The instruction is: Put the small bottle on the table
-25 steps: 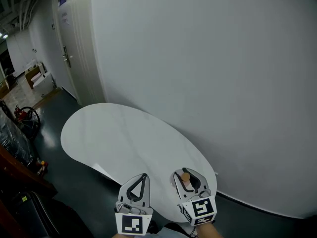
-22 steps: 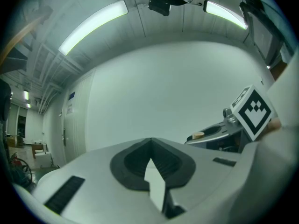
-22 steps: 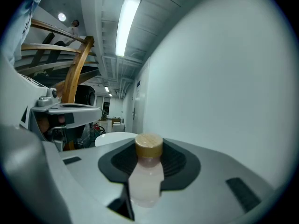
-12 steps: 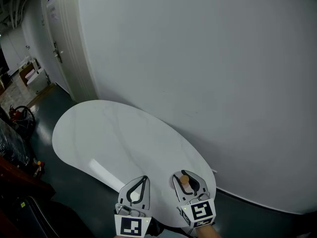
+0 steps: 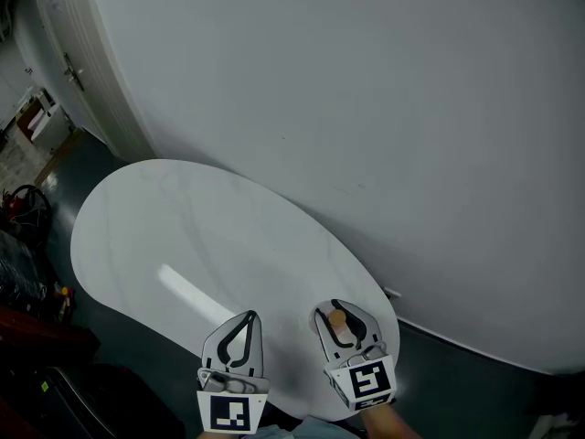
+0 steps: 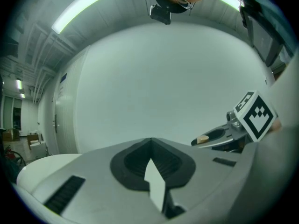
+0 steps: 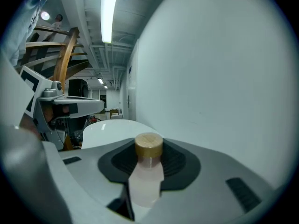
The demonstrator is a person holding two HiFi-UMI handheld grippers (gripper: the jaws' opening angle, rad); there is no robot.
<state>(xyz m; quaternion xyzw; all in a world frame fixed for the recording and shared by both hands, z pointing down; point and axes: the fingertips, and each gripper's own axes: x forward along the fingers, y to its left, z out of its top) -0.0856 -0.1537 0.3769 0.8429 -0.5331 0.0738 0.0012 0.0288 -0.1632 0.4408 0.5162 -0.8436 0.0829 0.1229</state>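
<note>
A small pale bottle (image 7: 145, 176) with a tan wooden cap (image 5: 338, 319) stands upright between the jaws of my right gripper (image 5: 345, 323), which is shut on it. That gripper hangs over the near right end of the white oval table (image 5: 174, 236). My left gripper (image 5: 236, 338) sits beside it to the left, over the table's near edge. Its jaws meet at the tips, shut, with nothing between them (image 6: 150, 146). From the left gripper view the right gripper (image 6: 219, 136) and the bottle's cap (image 6: 202, 138) show at the right.
A large white wall (image 5: 366, 108) runs close behind the table. Dark floor (image 5: 110, 355) surrounds the table. A door (image 5: 69, 62) and some clutter lie at the far left.
The head view has swung so the table sits lower left and the door has slid toward the corner. Both grippers have shifted slightly left, still side by side; the bottle stays held.
</note>
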